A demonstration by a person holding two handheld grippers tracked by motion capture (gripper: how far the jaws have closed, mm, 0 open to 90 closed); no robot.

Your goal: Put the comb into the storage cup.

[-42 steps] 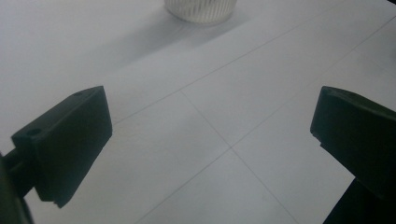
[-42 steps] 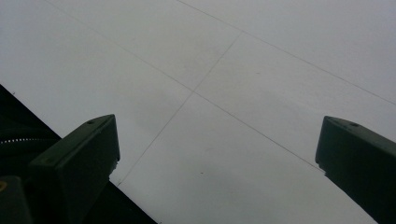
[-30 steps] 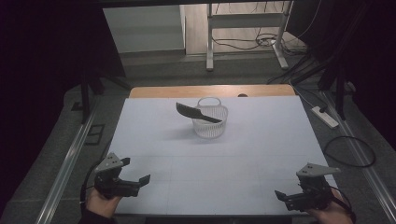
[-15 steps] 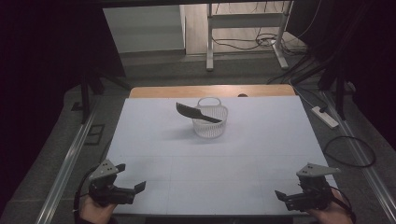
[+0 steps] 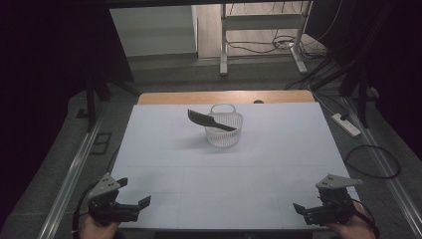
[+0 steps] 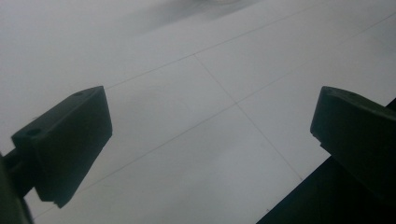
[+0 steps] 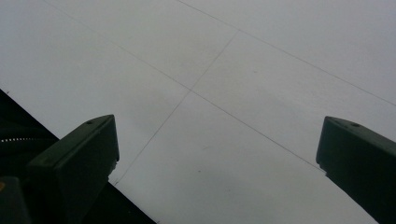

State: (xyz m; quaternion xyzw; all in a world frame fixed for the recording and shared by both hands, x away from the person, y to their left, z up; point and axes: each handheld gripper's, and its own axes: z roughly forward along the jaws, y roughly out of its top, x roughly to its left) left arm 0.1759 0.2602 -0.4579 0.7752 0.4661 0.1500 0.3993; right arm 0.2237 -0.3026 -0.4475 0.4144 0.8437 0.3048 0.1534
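White tabletop (image 5: pixel 278 164) is lying bare; I'm holding the left gripper (image 5: pixel 135 204) and right gripper (image 5: pixel 304 210) wide. Nudging the spatula (image 5: pixel 210 120) risks tipping the basket (image 5: pixel 224 133).

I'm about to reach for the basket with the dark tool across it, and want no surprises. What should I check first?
1. Left gripper open, nothing held: ok.
2. Right gripper open, nothing held: ok.
3. White basket upright on the table: ok.
4. Dark tool lies across the basket rim, one end sticking out left: ok, may tip if bumped.
5. Table between grippers and basket bare: ok.
6. Whether the basket holds anything else: cannot tell.
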